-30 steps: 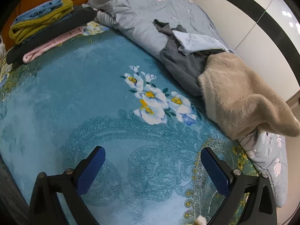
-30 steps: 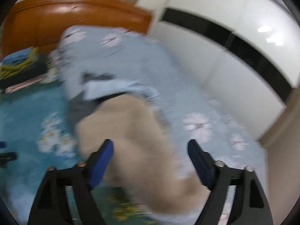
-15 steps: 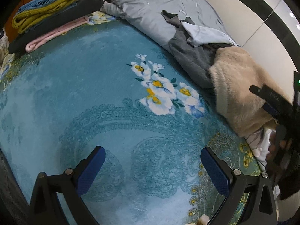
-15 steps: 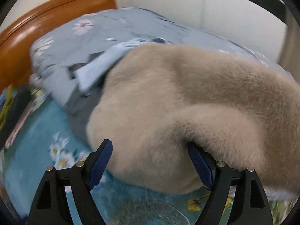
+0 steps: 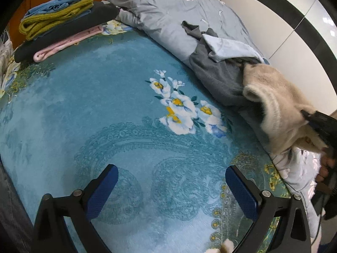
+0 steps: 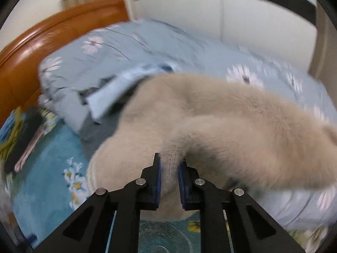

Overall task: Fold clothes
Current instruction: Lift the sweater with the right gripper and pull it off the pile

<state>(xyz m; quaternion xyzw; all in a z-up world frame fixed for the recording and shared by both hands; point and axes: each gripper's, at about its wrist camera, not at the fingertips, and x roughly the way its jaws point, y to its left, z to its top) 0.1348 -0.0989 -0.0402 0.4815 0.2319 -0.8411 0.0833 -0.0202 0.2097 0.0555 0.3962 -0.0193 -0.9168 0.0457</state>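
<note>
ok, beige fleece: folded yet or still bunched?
Bunched. The beige fleece lies crumpled on the grey garment beside the quilt; the right tool pinches one edge of it.

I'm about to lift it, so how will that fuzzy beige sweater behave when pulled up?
Probably floppy: the beige sweater already droops around the right gripper, shut on a pinched fold. Likely light, being fluffy pile. It may drag the grey garment lying partly beneath.
</note>
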